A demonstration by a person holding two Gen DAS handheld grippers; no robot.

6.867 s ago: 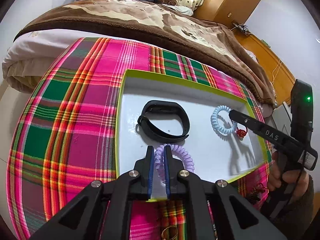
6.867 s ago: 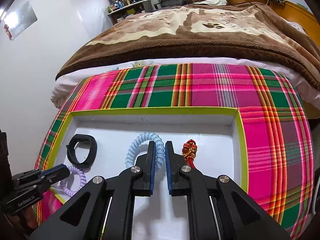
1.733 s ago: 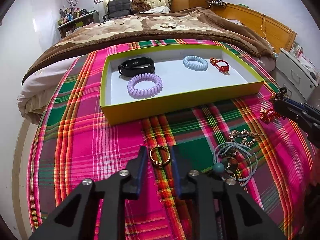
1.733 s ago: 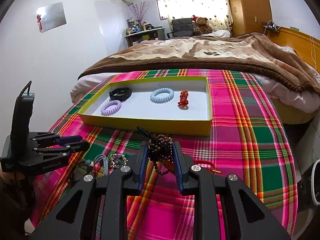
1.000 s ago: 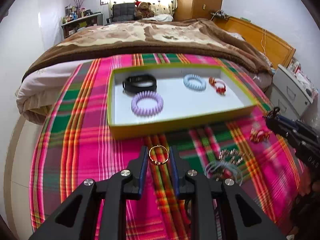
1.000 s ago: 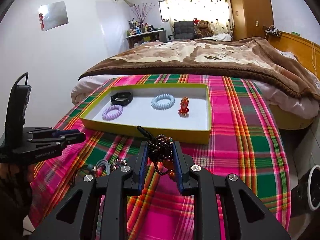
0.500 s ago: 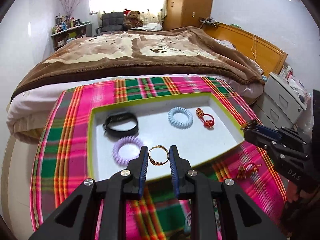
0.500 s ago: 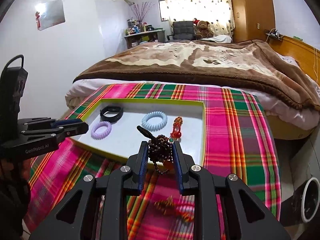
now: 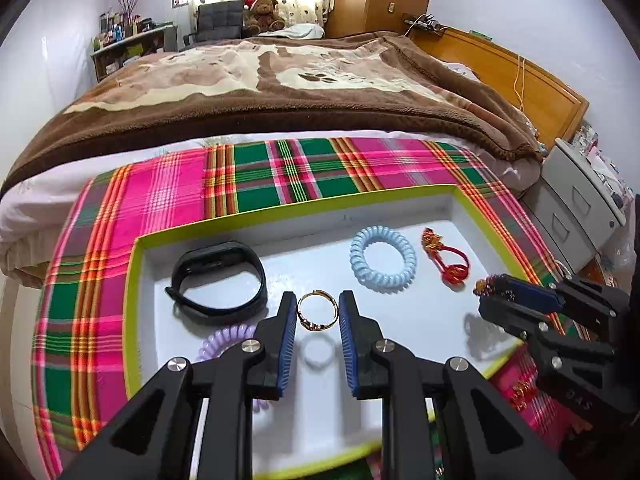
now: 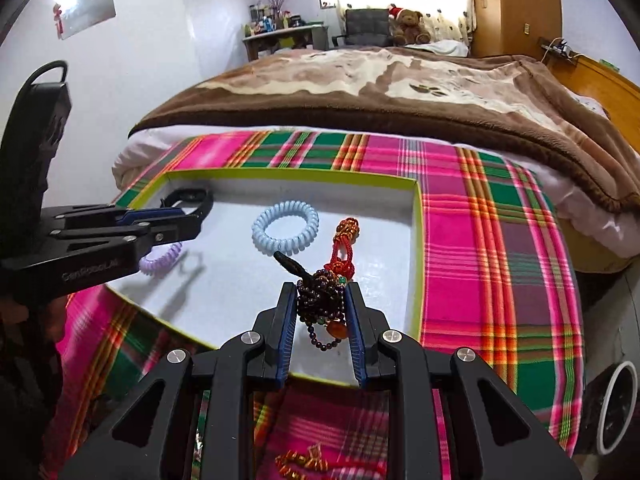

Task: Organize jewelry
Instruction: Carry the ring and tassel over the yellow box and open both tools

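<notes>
The left gripper pinches a gold ring above the tray, bare floor toward six o'clock; the right gripper clamps a beaded bracelet — lower both low before letting go.

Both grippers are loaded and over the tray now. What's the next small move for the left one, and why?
Probably lower the left gripper slightly and open it. It holds the gold ring above bare white tray floor, clear of the black band, with the purple coil tie just to its left. The ring's shadow sits just below, so the drop looks short.
</notes>
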